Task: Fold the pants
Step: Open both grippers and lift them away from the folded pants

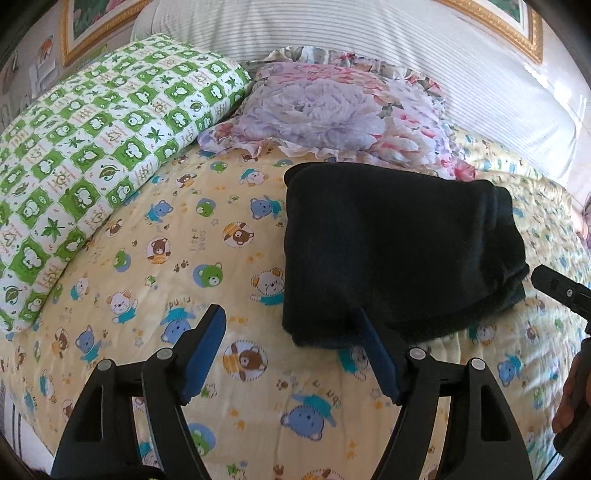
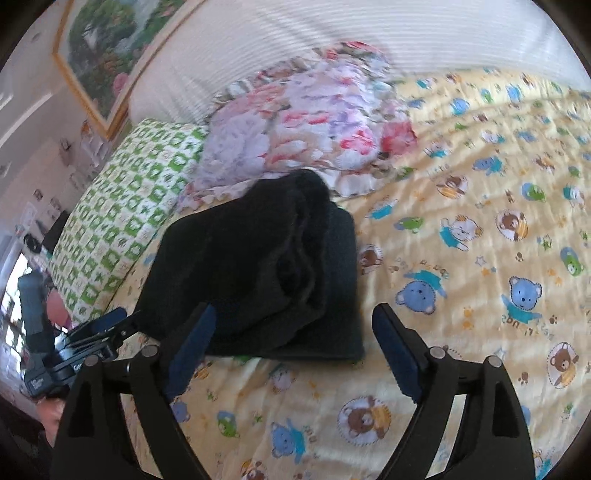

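The black pants point(image 1: 399, 254) lie folded into a thick rectangle on the yellow bear-print bedspread point(image 1: 184, 258). My left gripper point(image 1: 291, 321) is open and empty just in front of the bundle's near left corner, its right finger over that edge. In the right wrist view the pants point(image 2: 258, 266) show stacked layers, and my right gripper point(image 2: 295, 325) is open and empty at the bundle's near edge. The right gripper's tip point(image 1: 554, 286) shows at the pants' right side in the left view. The left gripper point(image 2: 103, 325) shows at the lower left in the right view.
A green-and-white checked pillow point(image 1: 92, 155) lies at the left and a floral pillow point(image 1: 332, 110) behind the pants, against a white striped headboard point(image 1: 332, 29). Framed pictures hang on the wall point(image 2: 107, 55). The bedspread point(image 2: 480, 240) stretches to the right.
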`<control>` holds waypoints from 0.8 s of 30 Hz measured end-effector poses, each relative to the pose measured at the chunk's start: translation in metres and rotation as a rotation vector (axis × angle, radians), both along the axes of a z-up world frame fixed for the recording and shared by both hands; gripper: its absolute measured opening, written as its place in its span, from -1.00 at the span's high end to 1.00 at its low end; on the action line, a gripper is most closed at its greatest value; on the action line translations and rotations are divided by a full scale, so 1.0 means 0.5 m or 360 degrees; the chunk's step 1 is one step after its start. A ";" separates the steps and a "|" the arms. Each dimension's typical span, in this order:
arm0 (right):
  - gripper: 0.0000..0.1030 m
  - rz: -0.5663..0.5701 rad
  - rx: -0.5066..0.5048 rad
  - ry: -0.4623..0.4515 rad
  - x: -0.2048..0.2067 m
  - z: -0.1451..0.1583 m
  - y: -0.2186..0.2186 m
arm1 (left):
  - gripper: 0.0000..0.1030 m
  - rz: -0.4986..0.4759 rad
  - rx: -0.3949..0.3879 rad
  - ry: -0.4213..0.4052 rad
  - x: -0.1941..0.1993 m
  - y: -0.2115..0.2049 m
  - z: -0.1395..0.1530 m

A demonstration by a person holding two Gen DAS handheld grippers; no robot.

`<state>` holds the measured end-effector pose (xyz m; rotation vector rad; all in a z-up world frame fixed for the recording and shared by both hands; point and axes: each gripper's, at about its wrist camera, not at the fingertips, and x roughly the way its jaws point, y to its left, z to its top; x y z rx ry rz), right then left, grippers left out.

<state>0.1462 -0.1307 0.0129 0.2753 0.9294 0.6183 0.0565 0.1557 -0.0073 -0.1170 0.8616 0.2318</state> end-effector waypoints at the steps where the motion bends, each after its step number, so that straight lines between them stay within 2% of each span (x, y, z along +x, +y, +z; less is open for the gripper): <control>1: -0.73 0.0017 -0.0008 -0.0018 -0.005 0.004 0.004 | -0.44 -0.0003 0.0004 -0.0001 -0.006 -0.002 0.001; 6: -0.89 0.0115 -0.0040 -0.0120 -0.034 0.029 0.023 | -0.54 -0.0013 0.0009 -0.0015 -0.032 -0.006 0.006; 15: -0.95 0.0209 -0.0150 -0.0244 -0.069 0.055 0.045 | -0.56 -0.0033 0.0002 -0.0083 -0.067 -0.003 0.026; 24: -0.97 0.0243 -0.0205 -0.0282 -0.091 0.063 0.054 | -0.58 -0.0042 0.0049 -0.0127 -0.093 -0.008 0.044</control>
